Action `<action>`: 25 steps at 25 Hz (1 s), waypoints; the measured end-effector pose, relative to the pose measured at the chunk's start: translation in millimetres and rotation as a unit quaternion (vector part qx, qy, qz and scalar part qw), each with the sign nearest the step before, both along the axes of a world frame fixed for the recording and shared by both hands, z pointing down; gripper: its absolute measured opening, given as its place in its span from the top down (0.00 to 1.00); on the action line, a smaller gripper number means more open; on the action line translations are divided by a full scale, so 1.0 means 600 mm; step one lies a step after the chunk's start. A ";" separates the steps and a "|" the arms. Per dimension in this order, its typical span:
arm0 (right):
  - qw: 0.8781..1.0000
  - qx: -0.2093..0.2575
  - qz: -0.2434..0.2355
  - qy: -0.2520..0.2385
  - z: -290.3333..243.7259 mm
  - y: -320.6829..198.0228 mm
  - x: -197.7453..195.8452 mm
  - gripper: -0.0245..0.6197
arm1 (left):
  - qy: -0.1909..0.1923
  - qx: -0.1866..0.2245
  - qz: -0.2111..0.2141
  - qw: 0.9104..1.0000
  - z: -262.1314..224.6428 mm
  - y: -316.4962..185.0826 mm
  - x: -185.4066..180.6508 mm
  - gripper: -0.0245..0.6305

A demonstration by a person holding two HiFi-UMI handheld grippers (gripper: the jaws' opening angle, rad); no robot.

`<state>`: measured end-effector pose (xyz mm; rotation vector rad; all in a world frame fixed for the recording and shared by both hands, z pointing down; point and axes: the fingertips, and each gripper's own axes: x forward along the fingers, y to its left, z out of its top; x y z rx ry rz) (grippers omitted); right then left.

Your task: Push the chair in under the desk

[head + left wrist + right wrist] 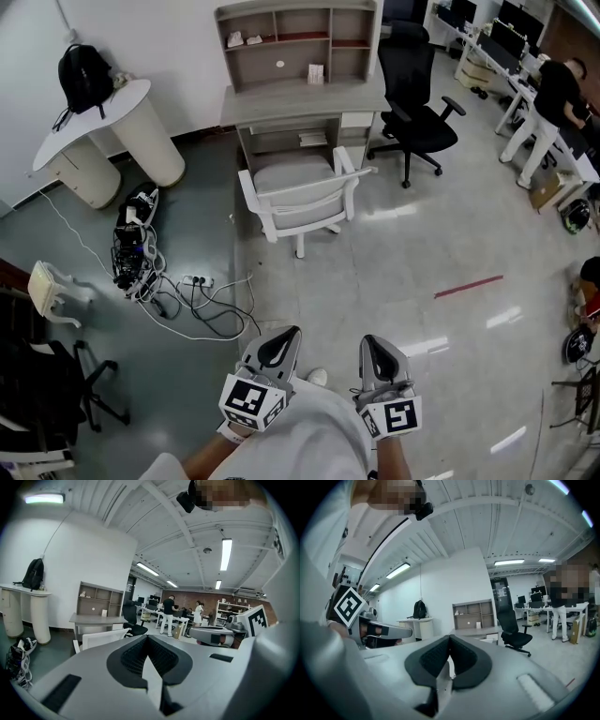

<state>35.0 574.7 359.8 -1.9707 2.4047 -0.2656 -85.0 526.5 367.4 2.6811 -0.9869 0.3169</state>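
A white chair with armrests stands on the floor in front of a grey desk with a shelf unit on top; its seat is partly under the desk edge. The chair also shows low in the left gripper view, ahead of the jaws. My left gripper and right gripper are both shut and hold nothing. They hover side by side at the bottom of the head view, well short of the chair. In the right gripper view the desk lies beyond the jaw tips.
A black office chair stands right of the desk. A white curved counter with a black backpack is at left. Cables and a power strip lie on the floor at left. A person works at desks far right.
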 end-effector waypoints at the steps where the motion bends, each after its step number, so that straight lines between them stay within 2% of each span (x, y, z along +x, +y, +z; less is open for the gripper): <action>1: 1.000 -0.001 0.003 -0.007 0.003 -0.002 0.003 0.95 | -0.001 -0.003 0.001 1.000 0.003 0.001 0.005 0.95; 6: 1.000 0.012 0.009 -0.020 -0.005 -0.036 0.009 0.95 | 0.008 0.014 -0.004 1.000 -0.013 -0.030 0.022 0.95; 9: 1.000 0.014 -0.011 -0.010 -0.004 -0.077 0.000 0.95 | 0.016 0.006 -0.017 1.000 -0.003 -0.071 0.016 0.95; 13: 0.999 0.007 -0.030 -0.007 0.014 -0.165 0.001 0.95 | 0.029 -0.009 -0.007 1.000 0.019 -0.146 0.028 0.95; 19: 1.000 0.010 -0.025 0.016 0.015 -0.377 0.002 0.95 | 0.033 -0.012 -0.023 0.999 0.044 -0.361 0.019 0.95; 25: 1.000 0.013 0.005 0.019 -0.019 -0.574 0.037 0.95 | 0.041 -0.005 -0.001 0.999 0.011 -0.559 0.048 0.95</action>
